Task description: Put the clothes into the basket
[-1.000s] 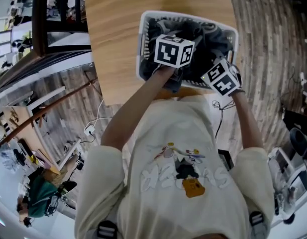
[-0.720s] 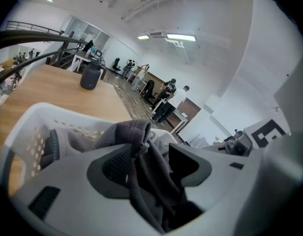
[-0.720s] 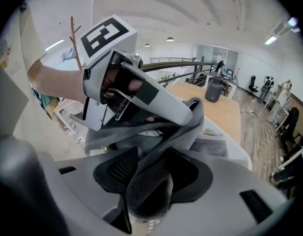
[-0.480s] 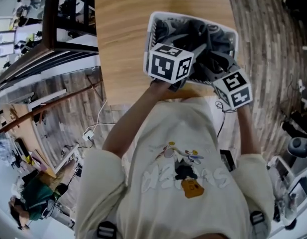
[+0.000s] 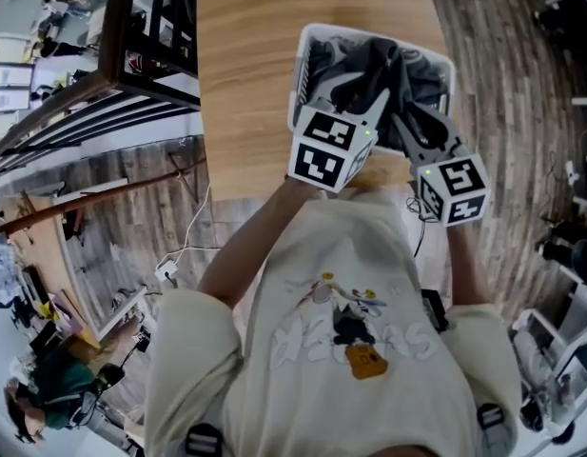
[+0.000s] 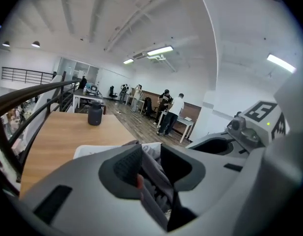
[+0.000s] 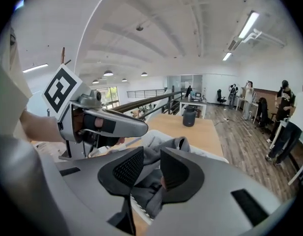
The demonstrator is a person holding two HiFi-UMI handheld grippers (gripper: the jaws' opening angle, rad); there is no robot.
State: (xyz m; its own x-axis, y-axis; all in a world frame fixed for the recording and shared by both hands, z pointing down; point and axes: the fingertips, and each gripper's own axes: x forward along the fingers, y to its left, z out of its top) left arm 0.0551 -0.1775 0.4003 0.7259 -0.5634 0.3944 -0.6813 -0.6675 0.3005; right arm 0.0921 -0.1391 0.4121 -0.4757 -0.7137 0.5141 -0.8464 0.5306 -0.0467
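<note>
Tabletop point(image 5: 245, 84) spreads left of basket point(image 5: 301, 74) at its near-right corner.

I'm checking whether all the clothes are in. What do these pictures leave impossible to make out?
- Head view: near rim of the basket, hidden by the left claw and right claw; both are closing, grey clothes between their jaws.
- Any view: how many garments; the folds merge into one heap.
- Gripper views: basket floor, behind claw bodies and cloth.
- Dark container on the table: too small to identify.
</note>
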